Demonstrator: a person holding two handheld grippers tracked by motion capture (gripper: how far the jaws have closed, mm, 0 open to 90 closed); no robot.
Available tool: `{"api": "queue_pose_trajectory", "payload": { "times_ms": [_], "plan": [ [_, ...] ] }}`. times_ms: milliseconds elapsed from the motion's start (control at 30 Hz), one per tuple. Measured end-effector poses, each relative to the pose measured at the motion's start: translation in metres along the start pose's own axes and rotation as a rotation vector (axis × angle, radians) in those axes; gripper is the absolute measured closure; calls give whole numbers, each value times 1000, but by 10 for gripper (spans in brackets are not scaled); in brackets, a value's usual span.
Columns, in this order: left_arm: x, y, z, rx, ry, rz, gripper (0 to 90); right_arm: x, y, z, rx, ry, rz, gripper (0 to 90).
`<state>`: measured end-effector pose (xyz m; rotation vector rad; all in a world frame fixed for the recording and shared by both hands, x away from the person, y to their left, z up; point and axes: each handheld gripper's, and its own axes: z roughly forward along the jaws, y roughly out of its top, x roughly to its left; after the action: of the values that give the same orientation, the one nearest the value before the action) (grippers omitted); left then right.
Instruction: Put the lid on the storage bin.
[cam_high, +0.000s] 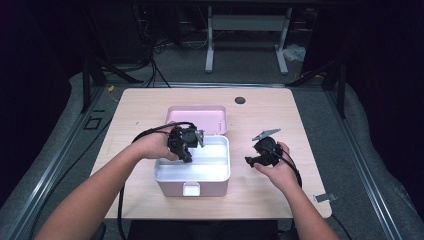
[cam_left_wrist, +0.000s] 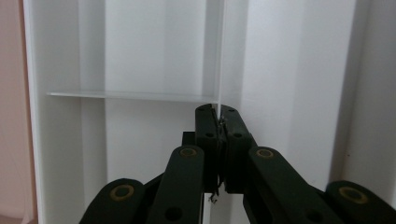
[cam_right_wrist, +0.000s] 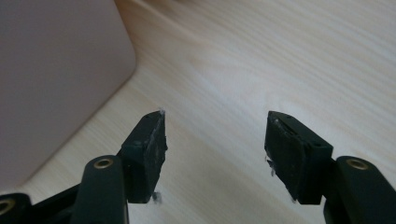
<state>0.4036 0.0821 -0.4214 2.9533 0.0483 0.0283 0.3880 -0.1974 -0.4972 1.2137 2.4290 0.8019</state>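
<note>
A pink box (cam_high: 172, 186) with a white inside stands open at the table's middle, its lid (cam_high: 197, 116) tipped back behind it. My left gripper (cam_high: 187, 157) reaches down into the box. In the left gripper view this gripper (cam_left_wrist: 218, 116) is shut on a thin white divider (cam_left_wrist: 220, 56) that stands on edge and meets a cross divider (cam_left_wrist: 130, 95). My right gripper (cam_high: 248, 161) hovers over bare table right of the box. In its own view it (cam_right_wrist: 215, 140) is open with nothing between the jaws, and the box's pink corner (cam_right_wrist: 56, 70) is at the left.
The wooden table (cam_high: 260, 195) has a black round grommet (cam_high: 240, 100) near its far edge and a small metal clip (cam_high: 325, 197) at its front right corner. A white frame stands on the floor beyond the table.
</note>
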Motion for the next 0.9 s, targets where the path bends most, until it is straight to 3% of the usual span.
{"api": "queue_pose_trajectory", "payload": {
  "times_ms": [167, 233, 467, 567, 900],
  "plan": [
    [0, 0, 0, 0, -3, 0, 876, 0, 21, -1, -3, -4, 11, 386],
    [-1, 1, 0, 11, 4, 3, 876, 2, 37, -1, -8, -20, 14, 411],
    [-1, 2, 0, 12, 4, 0, 875, 1, 74, 1, -22, 16, 39, 481],
    [0, 2, 0, 15, 5, 6, 876, 1, 85, 4, -21, -3, 55, 464],
    [-1, 2, 0, 20, 4, 3, 876, -11, 110, 9, 1, 25, 164, 455]
  ]
}}
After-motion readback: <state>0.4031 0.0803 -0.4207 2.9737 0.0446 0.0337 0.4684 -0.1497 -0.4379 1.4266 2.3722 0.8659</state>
